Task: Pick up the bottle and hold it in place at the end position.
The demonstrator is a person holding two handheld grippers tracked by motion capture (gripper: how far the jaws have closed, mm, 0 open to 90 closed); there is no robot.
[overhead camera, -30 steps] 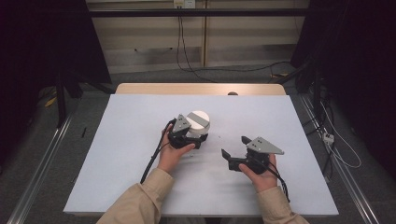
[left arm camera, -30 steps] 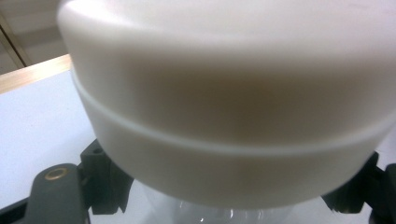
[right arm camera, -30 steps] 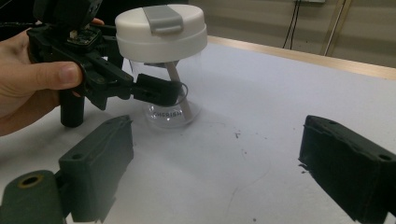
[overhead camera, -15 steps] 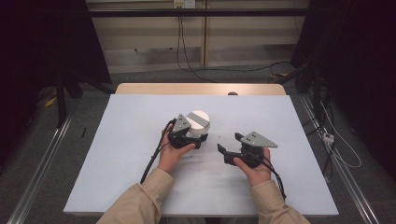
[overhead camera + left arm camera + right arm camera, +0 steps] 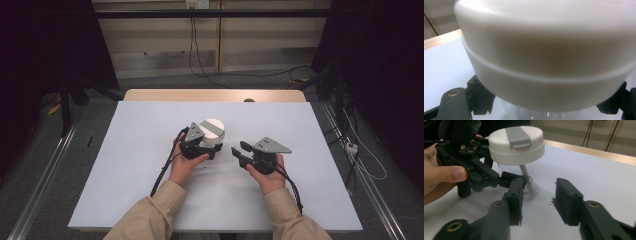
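— The cup's lid [image 5: 516,145] is white with a grey flip tab [image 5: 517,137]; what's below it?
— A clear body [image 5: 524,182], between black fingers [image 5: 509,176]. The tabletop [image 5: 150,130] is pale lilac-white, its far edge tan wood; both sleeves [image 5: 150,220] are beige

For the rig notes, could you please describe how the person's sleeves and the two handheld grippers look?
Both sleeves are tan or beige. The left gripper and the right gripper are black, with ridged black jaw pads, brass-coloured pivot pins and a grey three-cornered plate on top. A black cable trails from each.
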